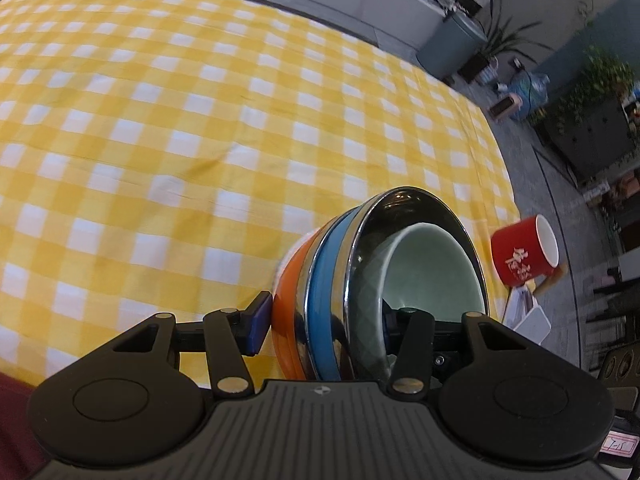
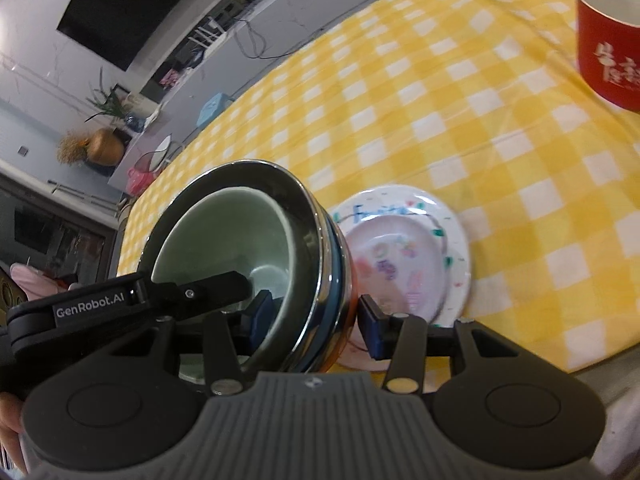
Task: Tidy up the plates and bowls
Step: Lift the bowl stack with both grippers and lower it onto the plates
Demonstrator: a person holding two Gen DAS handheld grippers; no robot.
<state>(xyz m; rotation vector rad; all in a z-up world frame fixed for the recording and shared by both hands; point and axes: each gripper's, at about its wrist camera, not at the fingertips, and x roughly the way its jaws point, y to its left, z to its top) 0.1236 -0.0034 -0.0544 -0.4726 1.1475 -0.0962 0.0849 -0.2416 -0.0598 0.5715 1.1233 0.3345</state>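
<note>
Bowls near tablecloth edge, mug beside

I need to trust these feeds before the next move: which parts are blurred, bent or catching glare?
Left wrist view: tablecloth bulges with fisheye curve and is slightly smeared; bowl stack sharp, steel rim reflecting. Right wrist view: plates and red mug motion-blurred, with glare on the plate rim; bowls sharper.

A red mug stands on the yellow checked tablecloth.
</note>
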